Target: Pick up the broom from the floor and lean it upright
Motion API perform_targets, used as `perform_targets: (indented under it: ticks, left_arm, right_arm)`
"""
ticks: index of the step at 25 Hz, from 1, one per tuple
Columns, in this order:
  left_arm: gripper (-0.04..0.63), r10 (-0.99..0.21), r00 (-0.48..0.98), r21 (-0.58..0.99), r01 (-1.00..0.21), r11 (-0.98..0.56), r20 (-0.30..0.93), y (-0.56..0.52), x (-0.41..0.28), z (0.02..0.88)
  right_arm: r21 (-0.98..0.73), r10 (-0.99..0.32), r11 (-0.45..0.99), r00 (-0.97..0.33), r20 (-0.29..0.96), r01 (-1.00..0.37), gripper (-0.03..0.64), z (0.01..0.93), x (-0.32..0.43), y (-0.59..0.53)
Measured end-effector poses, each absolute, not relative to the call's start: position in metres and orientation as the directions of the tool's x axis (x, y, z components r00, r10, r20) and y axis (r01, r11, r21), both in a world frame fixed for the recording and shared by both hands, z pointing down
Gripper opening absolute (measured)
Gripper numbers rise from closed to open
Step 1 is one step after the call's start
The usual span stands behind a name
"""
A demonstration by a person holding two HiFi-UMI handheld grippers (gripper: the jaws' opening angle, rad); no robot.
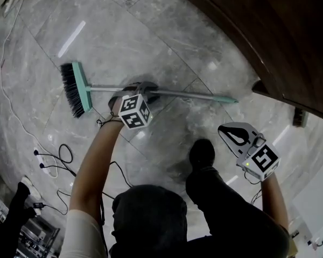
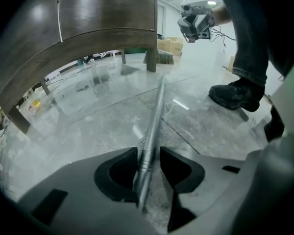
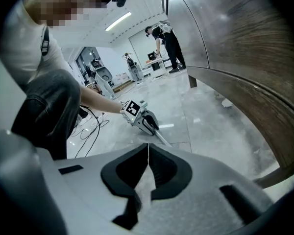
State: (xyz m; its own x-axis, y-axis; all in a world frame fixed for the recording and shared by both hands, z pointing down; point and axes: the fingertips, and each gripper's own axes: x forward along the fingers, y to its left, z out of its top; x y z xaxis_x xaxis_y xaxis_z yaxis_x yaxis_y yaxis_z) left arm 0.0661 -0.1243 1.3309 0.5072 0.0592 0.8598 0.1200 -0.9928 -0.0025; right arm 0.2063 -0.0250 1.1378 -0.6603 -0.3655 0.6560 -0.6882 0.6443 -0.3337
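Note:
The broom lies flat on the grey marble floor, its teal head with black bristles (image 1: 78, 89) at the left. Its metal handle (image 1: 188, 94) runs right to a teal tip. My left gripper (image 1: 145, 88) is down at the floor over the handle, close to the head. In the left gripper view the handle (image 2: 157, 111) passes between the jaws of the left gripper (image 2: 148, 155); it lies against the left jaw, with a gap to the right one. My right gripper (image 1: 229, 132) hangs above the floor near the handle's tip, shut and empty (image 3: 148, 153).
A dark wooden cabinet (image 1: 269, 31) curves along the upper right, standing on legs (image 2: 151, 58). Cables and a power strip (image 1: 48, 163) lie on the floor at the left. My black shoe (image 1: 202, 153) stands just below the handle. Another person (image 3: 166, 38) stands far off.

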Motion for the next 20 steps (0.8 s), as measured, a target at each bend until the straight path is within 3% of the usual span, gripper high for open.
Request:
perform_targets:
  ticks: [9,20]
  left_arm:
    - [0.091,0.124,0.471,0.042,0.180,-0.983,0.873,-0.121,0.064,1.318]
    - [0.080,0.040,0.570,0.011,0.055,-0.998,0.821,-0.150,0.056,1.240]
  right_arm:
    - [-0.364,-0.421,0.618,-0.685,0.594,-0.697,0.005,1.126,0.212,-0.040]
    - [-0.264,-0.484,0.692,-0.704,0.521,-0.671,0.003,1.057,0.209,-0.069]
